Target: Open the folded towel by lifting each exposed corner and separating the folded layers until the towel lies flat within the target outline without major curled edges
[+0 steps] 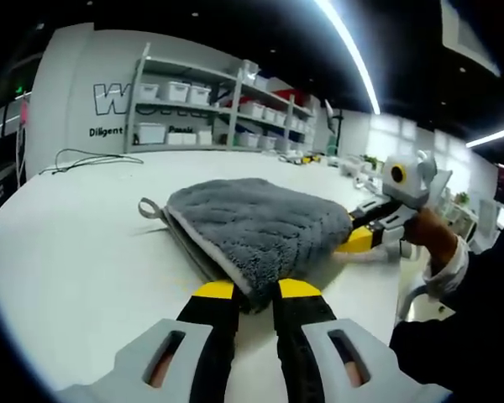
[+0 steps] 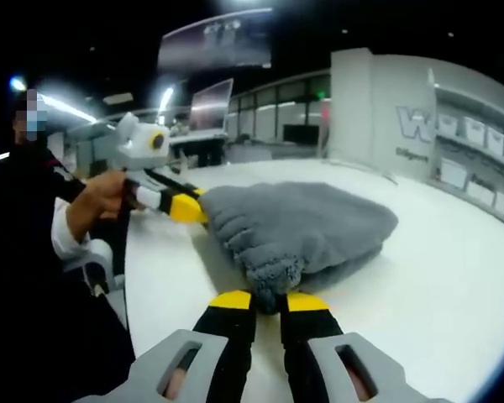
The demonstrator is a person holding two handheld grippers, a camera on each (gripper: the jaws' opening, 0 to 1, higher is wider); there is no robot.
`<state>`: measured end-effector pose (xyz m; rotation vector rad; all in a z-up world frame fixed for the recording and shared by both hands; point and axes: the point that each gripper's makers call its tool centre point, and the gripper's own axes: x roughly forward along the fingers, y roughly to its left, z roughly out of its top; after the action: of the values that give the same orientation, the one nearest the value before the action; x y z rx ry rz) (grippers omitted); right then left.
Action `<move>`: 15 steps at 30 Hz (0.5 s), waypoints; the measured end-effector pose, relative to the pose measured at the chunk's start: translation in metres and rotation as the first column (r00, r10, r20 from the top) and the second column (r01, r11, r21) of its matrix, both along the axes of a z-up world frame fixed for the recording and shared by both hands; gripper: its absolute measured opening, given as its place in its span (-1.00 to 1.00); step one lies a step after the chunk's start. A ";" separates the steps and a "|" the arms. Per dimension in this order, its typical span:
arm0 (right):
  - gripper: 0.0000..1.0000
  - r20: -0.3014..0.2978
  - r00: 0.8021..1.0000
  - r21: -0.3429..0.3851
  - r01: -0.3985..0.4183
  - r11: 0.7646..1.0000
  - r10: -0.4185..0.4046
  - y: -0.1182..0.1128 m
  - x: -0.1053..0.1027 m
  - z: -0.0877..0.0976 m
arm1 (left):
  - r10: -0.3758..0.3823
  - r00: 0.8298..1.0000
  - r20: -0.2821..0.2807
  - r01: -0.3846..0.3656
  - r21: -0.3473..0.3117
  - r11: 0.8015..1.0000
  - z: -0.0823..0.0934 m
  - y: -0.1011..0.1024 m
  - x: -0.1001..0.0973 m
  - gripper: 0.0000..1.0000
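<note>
Left hand-held gripper point(image 1: 256, 290), with its yellow-tipped black jaws, is pinching the near corner of the folded grey plush towel point(image 1: 256, 222); in the left gripper view I see the two jaws closed on the towel's edge where the layers meet. My right hand-held gripper point(image 2: 269, 300) is likewise clamped on a bunched corner of the same towel, the fabric gathered between its tips in the right gripper view. Each tool also shows in the other's view: the right one enters the left gripper view from the right side, gripped by a hand point(image 1: 428, 231) with a white cuff, its yellow tip touching the towel's far edge.

I see the towel lying folded on the white bench point(image 1: 76, 243), well in from the bench's edges, with a small grey hanging loop point(image 1: 149, 208) sticking out at one corner. Its layers are stacked, the top surface domed and fluffy.

Beyond the bench's far edge stands grey metal shelving point(image 1: 210, 105) holding white bins.
</note>
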<state>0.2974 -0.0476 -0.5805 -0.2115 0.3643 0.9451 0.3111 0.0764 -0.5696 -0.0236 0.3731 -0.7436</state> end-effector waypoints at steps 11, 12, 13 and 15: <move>-0.86 -0.021 1.000 -0.001 -0.019 1.000 0.019 0.003 -0.007 0.001 | 0.002 1.000 -0.002 -0.002 0.000 1.000 0.000 0.002 0.001 -0.70; -0.86 -0.025 0.999 0.001 -0.020 1.000 0.020 0.003 -0.008 0.001 | 0.002 1.000 -0.005 -0.002 -0.002 1.000 0.000 0.002 0.001 -0.70; -0.86 -0.029 0.999 0.002 -0.020 1.000 0.020 0.003 -0.008 0.001 | 0.001 1.000 -0.005 -0.001 -0.001 1.000 0.000 0.002 0.000 -0.70; -0.88 -0.027 0.999 -0.003 -0.027 1.000 0.027 0.003 -0.010 0.001 | -0.006 1.000 -0.014 0.006 -0.001 1.000 0.000 0.002 -0.002 -0.69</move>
<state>0.2871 -0.0444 -0.5794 -0.2072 0.3883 0.9747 0.3096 0.0786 -0.5698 -0.0283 0.3859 -0.7501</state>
